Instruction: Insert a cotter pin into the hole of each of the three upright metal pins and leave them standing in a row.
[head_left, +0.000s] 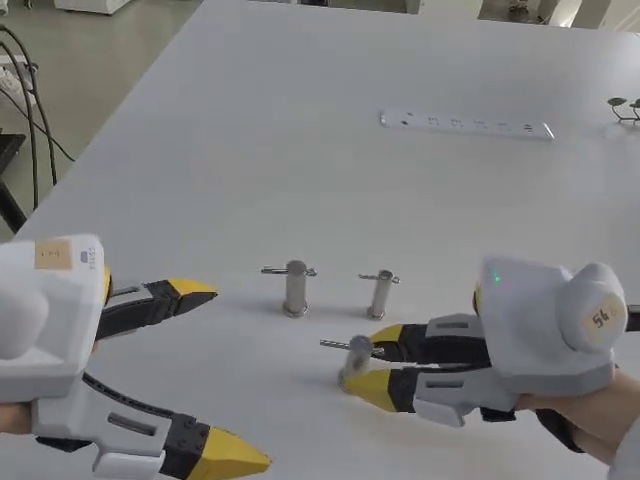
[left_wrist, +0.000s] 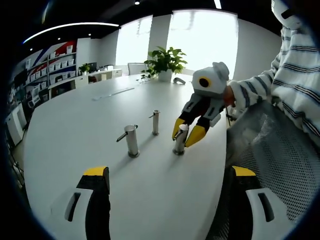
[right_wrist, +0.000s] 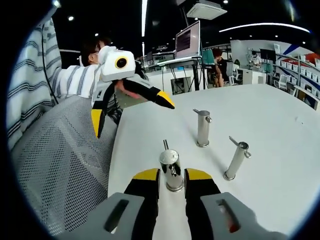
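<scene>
Front pin stands lower centre of the head view, cotter pin through its top. Likely stiff, slick steel and tippy, so grip low on the shank. Right hand-held gripper lies level from the right, clamped on it. Left hand-held gripper sits lower left, jaws wide apart over the desk.

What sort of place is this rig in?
Looks like an open office or demo lab: long white table with a power strip, display shelves, and a monitor.
</scene>
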